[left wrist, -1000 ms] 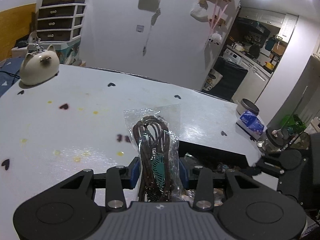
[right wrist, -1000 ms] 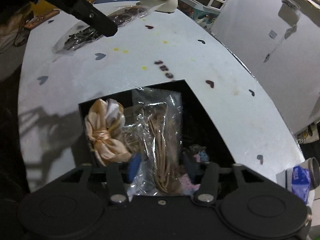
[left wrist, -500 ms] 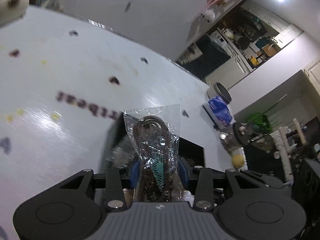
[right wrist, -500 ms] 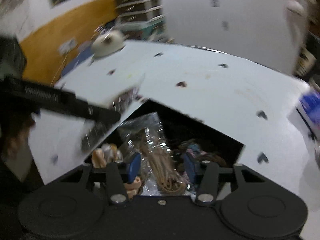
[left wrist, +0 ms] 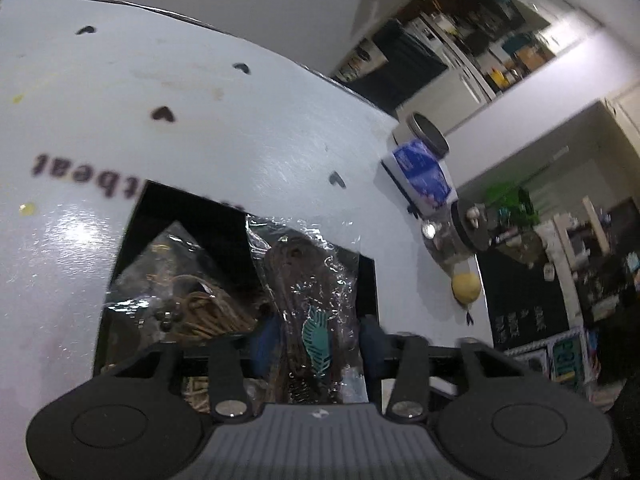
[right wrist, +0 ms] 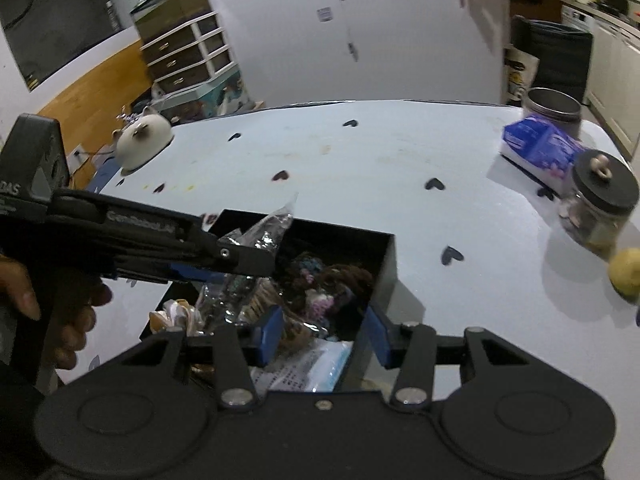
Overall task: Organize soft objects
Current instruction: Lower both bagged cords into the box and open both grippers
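My left gripper [left wrist: 316, 340] is shut on a clear plastic bag of dark brown cord [left wrist: 308, 296] with a teal feather label, held over the black box [left wrist: 368, 276] on the white table. The box holds a bag of tan cord [left wrist: 200, 312]. In the right wrist view the left gripper [right wrist: 256, 258] reaches in from the left with its bag [right wrist: 268, 228] above the black box [right wrist: 384, 264]. My right gripper [right wrist: 324, 336] is open and empty over the box's near side, above yarn bundles [right wrist: 320, 284] and a peach fabric piece [right wrist: 176, 314].
On the table's right side stand a blue and white tissue pack [right wrist: 540, 148], a metal tin [right wrist: 554, 110], a glass jar with a black lid [right wrist: 600, 204] and a yellow lemon [right wrist: 628, 276]. A white cat-shaped ceramic [right wrist: 142, 144] sits at the far left.
My left gripper has carried the dark cord bag from the open table to above the box. My right gripper has let go of its tan cord bag and pulled back, open.
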Motion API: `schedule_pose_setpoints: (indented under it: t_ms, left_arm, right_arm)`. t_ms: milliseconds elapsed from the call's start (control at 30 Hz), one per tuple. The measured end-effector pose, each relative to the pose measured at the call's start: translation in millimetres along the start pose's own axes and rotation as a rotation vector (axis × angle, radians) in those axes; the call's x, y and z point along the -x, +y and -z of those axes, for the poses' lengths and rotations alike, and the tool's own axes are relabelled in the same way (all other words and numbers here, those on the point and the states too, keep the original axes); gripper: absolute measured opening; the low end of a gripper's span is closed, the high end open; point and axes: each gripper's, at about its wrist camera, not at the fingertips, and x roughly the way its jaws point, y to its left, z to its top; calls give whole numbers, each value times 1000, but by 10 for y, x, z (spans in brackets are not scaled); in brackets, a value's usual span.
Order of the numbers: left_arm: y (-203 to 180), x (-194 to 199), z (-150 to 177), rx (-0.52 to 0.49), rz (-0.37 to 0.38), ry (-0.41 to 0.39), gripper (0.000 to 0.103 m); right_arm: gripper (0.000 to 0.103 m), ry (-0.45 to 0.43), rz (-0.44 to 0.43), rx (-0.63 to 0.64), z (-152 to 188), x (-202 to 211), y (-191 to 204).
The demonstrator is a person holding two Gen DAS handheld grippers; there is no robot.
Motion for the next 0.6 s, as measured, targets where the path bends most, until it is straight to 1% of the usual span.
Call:
schedule_pose_setpoints:
  t_ms: [33,100,200,267,300,367,400,467,533,600]
  left_arm:
    - [-11,-30,1,-9,2,11,82]
    - [-13,-28,17,-9,0,4,82]
    - [-18,45,54,-34,7,-15,80]
    - [-19,105,76,-54,-10,-31,73]
    - [-11,133,88,-63,-16,-40,73]
    - [8,197,106,-93,-39,-59,67]
    - [15,219,109,-110,-49,-73,66]
    - [45,250,99,-143,-46,-108,60]
    - [97,232,73,-163,-64,-132,58]
    - [169,195,47,-160,-91,-133,56]
  right_arm:
    - [48,-5,7,-9,13,23,-16]
    - [48,-17,22,-26,16,41,-33]
    - [48,-38,22,-52,5,60,-53]
    - [47,-44,9,-62,-11,39,-41]
    - [46,-45,0,-60,-20,15,-25]
    - [40,-38,-27,-47,-45,-48,37]
    - [39,-33,-40,-38,-59,-88,76]
    - [30,-22,-55,-6,-82,-192,167]
    - [24,-5,-46,32,-100,-316,252]
    - [22,11,-40,79,-110,-433,342]
